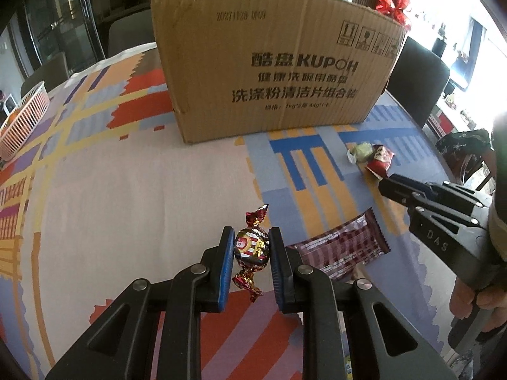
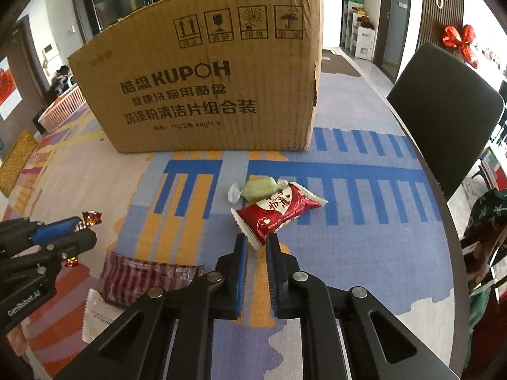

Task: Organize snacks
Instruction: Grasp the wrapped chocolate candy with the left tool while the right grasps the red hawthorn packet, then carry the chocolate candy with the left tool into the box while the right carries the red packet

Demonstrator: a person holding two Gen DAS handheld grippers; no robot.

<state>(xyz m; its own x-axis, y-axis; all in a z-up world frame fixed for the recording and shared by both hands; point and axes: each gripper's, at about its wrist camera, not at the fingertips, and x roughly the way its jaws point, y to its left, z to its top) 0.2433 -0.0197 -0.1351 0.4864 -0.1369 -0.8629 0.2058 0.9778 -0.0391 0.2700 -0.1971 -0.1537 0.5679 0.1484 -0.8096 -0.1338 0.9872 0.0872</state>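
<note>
In the left wrist view, a foil-wrapped candy is being clamped between the blue pads of the left gripper, its twisted ends sticking out above and below the narrow gap. It is being held over the patterned tablecloth. A striped maroon snack packet is lying on the cloth just to the right of the fingers. Farther off, a red packet and a pale green candy are lying touching each other near the cardboard box, which is standing upright at the back. The right gripper is being seen side-on close to the red packet; how far it is parted cannot be told from here. A pink slatted basket is sitting at the left edge.

In the right wrist view, the right gripper is being held slightly parted, with the crimped end of the red packet lying at its tips; whether that end is actually being pinched cannot be told. The pale green candy is resting against the packet's far side. The left gripper is being seen at the left with the foil-wrapped candy between its pads, above the striped maroon snack packet.
</note>
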